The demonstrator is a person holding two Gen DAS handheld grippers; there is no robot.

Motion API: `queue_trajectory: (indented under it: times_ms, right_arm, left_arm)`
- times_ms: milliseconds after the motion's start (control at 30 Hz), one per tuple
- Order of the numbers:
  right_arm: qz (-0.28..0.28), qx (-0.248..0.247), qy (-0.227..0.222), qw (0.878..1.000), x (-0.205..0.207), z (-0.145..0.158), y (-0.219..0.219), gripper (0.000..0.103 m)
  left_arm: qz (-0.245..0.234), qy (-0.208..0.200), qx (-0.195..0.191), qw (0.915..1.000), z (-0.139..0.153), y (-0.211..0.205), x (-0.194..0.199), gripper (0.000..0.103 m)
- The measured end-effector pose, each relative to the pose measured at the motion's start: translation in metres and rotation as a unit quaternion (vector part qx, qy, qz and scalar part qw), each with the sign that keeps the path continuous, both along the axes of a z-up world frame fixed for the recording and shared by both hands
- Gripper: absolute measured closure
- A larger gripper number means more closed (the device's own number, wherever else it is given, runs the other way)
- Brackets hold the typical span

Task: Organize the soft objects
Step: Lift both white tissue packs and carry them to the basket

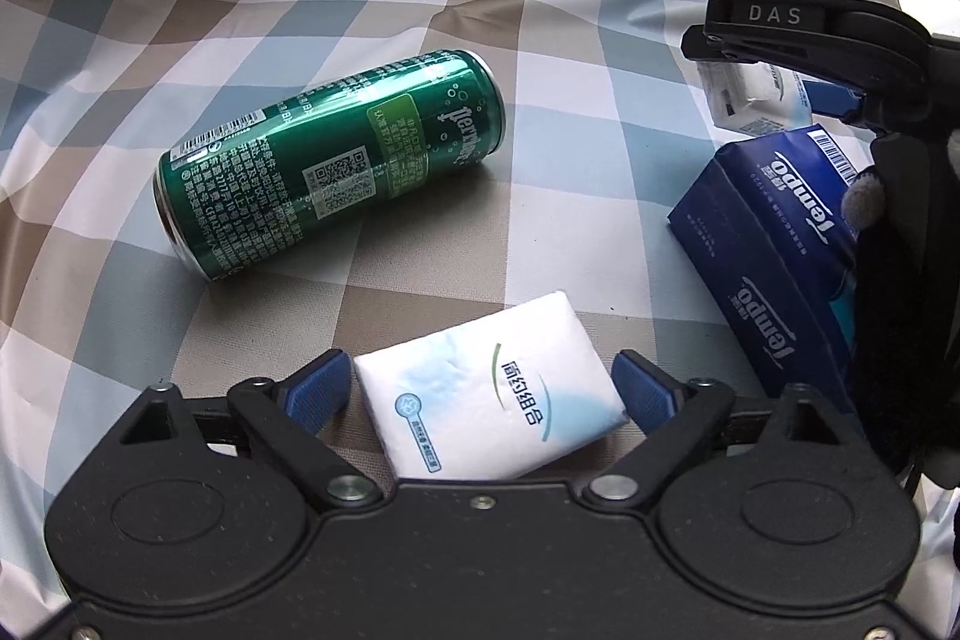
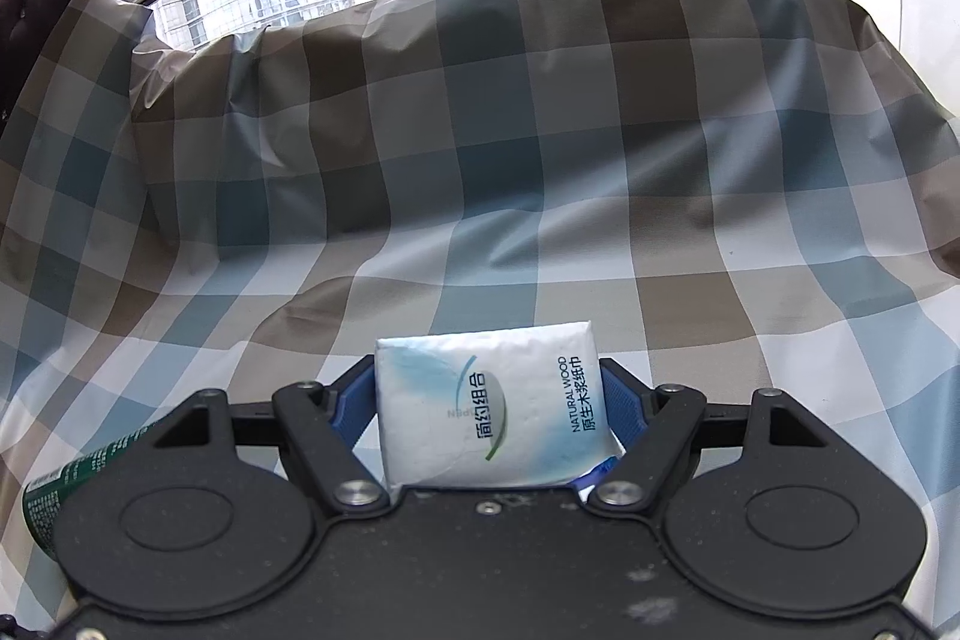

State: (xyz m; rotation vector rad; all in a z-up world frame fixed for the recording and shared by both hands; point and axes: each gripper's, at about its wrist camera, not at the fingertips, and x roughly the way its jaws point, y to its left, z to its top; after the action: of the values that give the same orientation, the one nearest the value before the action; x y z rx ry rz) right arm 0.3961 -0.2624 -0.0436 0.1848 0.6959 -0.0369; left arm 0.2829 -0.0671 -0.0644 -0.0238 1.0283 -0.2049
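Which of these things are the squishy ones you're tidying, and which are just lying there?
For the job:
- white soft tissue pack between the left jaws
- white soft tissue pack clamped in the right jaws
- dark blue plastic-wrapped tissue pack

Just lying about:
- green metal drink can, on its side
- checked cloth underneath

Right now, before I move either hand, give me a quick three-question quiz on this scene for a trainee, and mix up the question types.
1. True or false: the green can stands upright.
2. The right gripper has its fingers clamped on: A the can, B a white tissue pack, C nothing?
3. How many tissue packs show in the left wrist view?
Key: 1 false, it lies on its side; 2 B; 3 three.
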Motion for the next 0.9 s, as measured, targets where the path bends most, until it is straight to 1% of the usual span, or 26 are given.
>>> queue_trajectory:
  times_ms: [133,200,333,433,567,667,733,900]
  right_arm:
    - [-0.006,0.016,0.003,1.0,-0.001,0.006,-0.008,0.028]
    - [-0.023,0.019,0.006,1.0,-0.002,0.011,-0.015,0.029]
    - [-0.055,-0.002,0.002,0.999,-0.015,0.025,-0.032,0.029]
    - [-0.075,-0.03,0.003,0.997,-0.032,0.034,-0.046,0.03]
    - [-0.102,-0.048,0.009,0.994,-0.066,0.038,-0.068,0.03]
    - [-0.117,-0.042,0.012,0.992,-0.096,0.04,-0.078,0.03]
    - [-0.119,-0.038,0.011,0.992,-0.118,0.041,-0.079,0.03]
    - [-0.117,-0.029,0.007,0.993,-0.181,0.044,-0.067,0.03]
  left_arm:
    - [-0.003,-0.001,-0.009,1.0,0.002,0.003,0.0,0.021]
    - [-0.005,-0.001,-0.011,0.9999,0.003,0.005,-0.002,0.021]
    - [-0.014,-0.011,-0.015,0.9997,0.01,0.006,-0.008,0.021]
    - [-0.02,-0.019,-0.018,0.9994,0.018,0.007,-0.014,0.021]
    - [-0.025,-0.027,-0.022,0.9991,0.028,0.01,-0.025,0.021]
    - [-0.031,-0.032,-0.027,0.9986,0.037,0.016,-0.037,0.021]
    - [-0.036,-0.038,-0.025,0.9983,0.043,0.019,-0.048,0.021]
    - [-0.046,-0.047,-0.027,0.9975,0.057,0.029,-0.079,0.021]
